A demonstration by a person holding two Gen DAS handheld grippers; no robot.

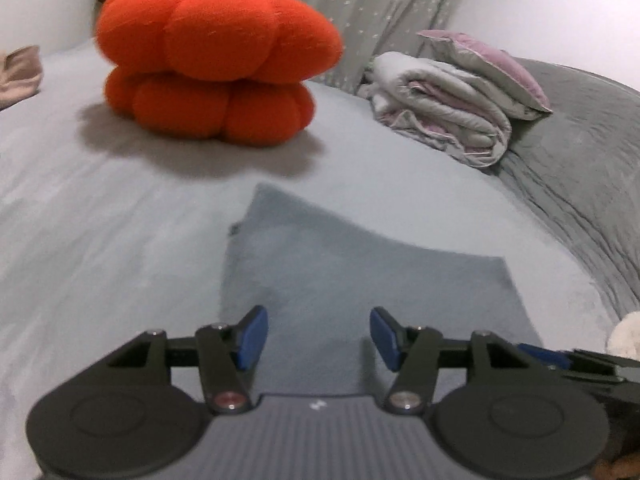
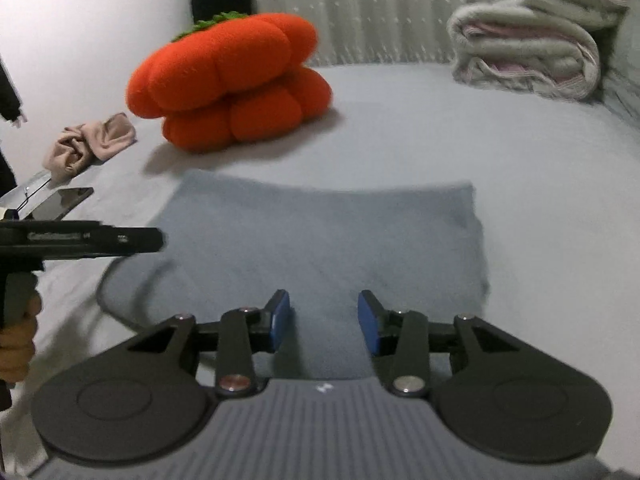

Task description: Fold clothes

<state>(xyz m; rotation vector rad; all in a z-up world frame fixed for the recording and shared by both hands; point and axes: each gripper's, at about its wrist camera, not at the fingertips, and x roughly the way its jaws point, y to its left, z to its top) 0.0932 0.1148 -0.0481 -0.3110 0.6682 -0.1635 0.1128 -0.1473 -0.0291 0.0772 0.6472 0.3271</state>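
Note:
A blue-grey garment (image 1: pixel 360 280) lies flat on the pale bed sheet, folded into a rough rectangle (image 2: pixel 320 240). My left gripper (image 1: pixel 319 334) hovers open over its near edge, blue pads apart with nothing between them. My right gripper (image 2: pixel 324 322) is open too, above the near side of the same garment. In the right wrist view the left gripper's body (image 2: pixel 80 240) shows at the left, held by a hand (image 2: pixel 18 340). The tip of the right gripper (image 1: pixel 560 354) shows at the right in the left wrist view.
An orange pumpkin plush (image 1: pixel 216 60) sits behind the garment (image 2: pixel 232 88). A folded quilt and pink pillow (image 1: pixel 452 92) lie at the back right. A beige crumpled cloth (image 2: pixel 88 144) and a phone (image 2: pixel 60 204) lie at the left. Grey blanket (image 1: pixel 580 160) runs along the right edge.

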